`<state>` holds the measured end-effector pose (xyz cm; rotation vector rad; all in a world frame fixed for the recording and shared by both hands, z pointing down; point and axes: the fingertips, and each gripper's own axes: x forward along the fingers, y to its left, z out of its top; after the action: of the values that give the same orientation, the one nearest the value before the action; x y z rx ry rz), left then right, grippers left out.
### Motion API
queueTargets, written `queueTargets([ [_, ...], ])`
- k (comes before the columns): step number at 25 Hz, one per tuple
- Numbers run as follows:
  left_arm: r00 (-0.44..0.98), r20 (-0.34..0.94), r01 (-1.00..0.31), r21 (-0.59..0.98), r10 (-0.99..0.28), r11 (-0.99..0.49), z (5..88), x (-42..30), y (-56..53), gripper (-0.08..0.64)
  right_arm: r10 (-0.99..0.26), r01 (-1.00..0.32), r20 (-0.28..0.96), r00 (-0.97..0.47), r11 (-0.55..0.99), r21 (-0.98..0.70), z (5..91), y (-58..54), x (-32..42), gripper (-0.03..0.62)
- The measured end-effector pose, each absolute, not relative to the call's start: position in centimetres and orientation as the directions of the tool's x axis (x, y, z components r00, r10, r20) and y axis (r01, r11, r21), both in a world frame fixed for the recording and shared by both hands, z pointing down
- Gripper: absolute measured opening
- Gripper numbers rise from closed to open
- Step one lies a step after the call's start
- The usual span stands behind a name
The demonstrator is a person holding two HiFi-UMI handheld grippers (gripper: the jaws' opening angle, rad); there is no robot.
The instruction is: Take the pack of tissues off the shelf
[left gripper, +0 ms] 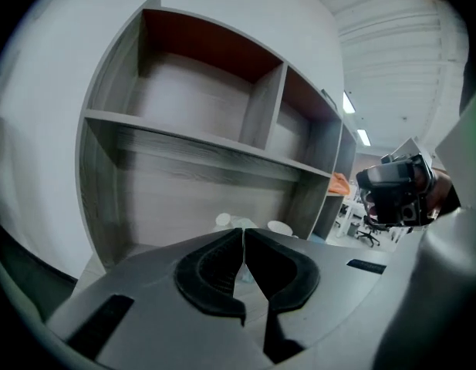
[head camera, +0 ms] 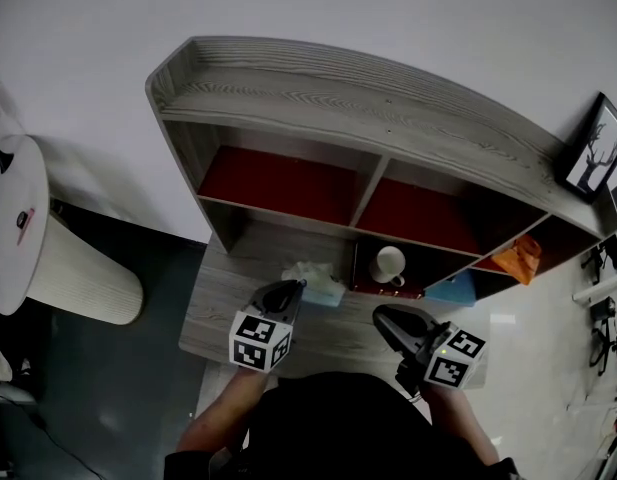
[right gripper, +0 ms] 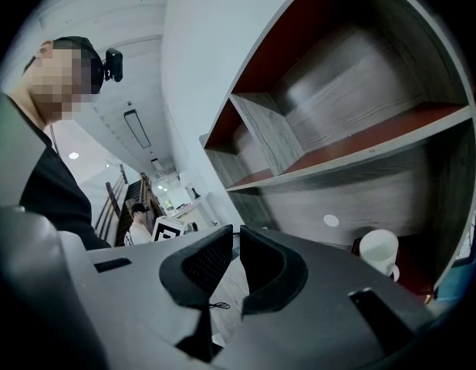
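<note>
Lying just ahead of the pressed-together left gripper [head camera: 295, 288] is the tissue pack [head camera: 320, 286].

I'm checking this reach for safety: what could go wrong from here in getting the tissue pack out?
1. The left gripper sits close to the tissue pack with its jaws together. Pressing forward like that would likely shove the pack deeper instead of gripping it.
2. The white mug stands just right of the pack, so a sideways pull could knock it.
</note>
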<state>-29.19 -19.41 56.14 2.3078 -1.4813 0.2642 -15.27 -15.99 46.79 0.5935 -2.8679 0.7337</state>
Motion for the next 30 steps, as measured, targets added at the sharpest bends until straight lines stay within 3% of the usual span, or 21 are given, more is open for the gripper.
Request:
queueTargets([
  [16, 0.458, 0.479, -0.885, 0.169, -0.749, -0.434, 65.4, -28.8, -18.4, 0.02, -0.322, -0.397, 0.236, -0.917, 0.797, -0.455, 48.0, -17.1, -15.3, 0.021],
  [26, 0.46, 0.498, -0.878, 0.133, -0.735, -0.46, 67.0, -30.0, -16.5, 0.023, -0.285, -0.367, 0.239, -0.928, 0.81, -0.458, 48.0, -16.4, -16.3, 0.021],
  [30, 0.434, 0.485, -0.891, 0.11, -0.759, -0.44, 66.3, -30.7, -15.6, 0.081, -0.269, -0.352, 0.238, -0.933, 0.817, -0.456, 48.0, -15.7, -17.1, 0.021],
])
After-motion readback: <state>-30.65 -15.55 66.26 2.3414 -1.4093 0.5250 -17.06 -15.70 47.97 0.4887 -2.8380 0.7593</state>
